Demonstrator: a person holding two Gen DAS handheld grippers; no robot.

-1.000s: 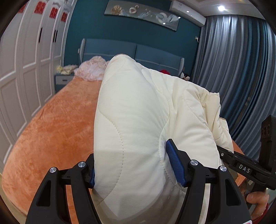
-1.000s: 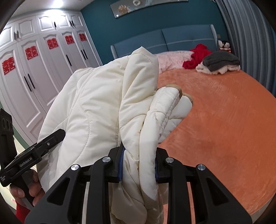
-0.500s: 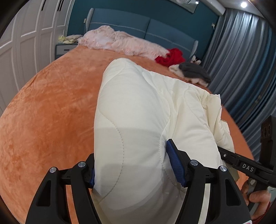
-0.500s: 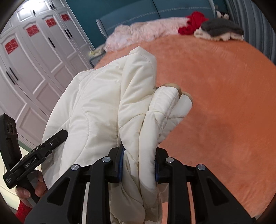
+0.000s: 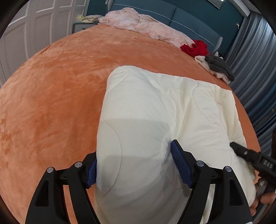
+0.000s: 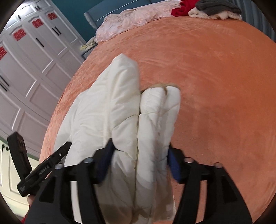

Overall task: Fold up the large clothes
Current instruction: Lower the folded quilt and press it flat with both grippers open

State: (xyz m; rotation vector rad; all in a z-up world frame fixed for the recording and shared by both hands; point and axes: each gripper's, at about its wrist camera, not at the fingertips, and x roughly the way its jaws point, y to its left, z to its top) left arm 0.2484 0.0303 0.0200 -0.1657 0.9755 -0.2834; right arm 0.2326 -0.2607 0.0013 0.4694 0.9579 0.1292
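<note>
A thick, cream quilted jacket (image 5: 155, 124), puffy and stitched in wavy seams, is seen folded into a bulky bundle lying over an orange plush bedspread (image 5: 51, 89). Its padded body is flanked by the blue ribbed pads of the left gripper (image 5: 138, 165), whose jaws have just been opening; the fabric lies between them, touched at both sides but hardly pinched. The bunched sleeve folds, rounded like thick rolls, are seen between the fingers of the right gripper (image 6: 139, 160), whose jaws have likewise just been opening, the cloth now loosely bracketed; that view is blurred. The velvety bedspread is spread wide and bare to the left of the jacket and beyond it. At the far end a crumpled pink blanket (image 5: 146, 25), a red garment (image 5: 195, 48) and a grey knit (image 5: 219, 67) are heaped before a blue padded headboard (image 5: 181, 15). White panelled wardrobe doors (image 6: 25, 69) and grey pleated curtains (image 5: 255, 69) bound the bed.
</note>
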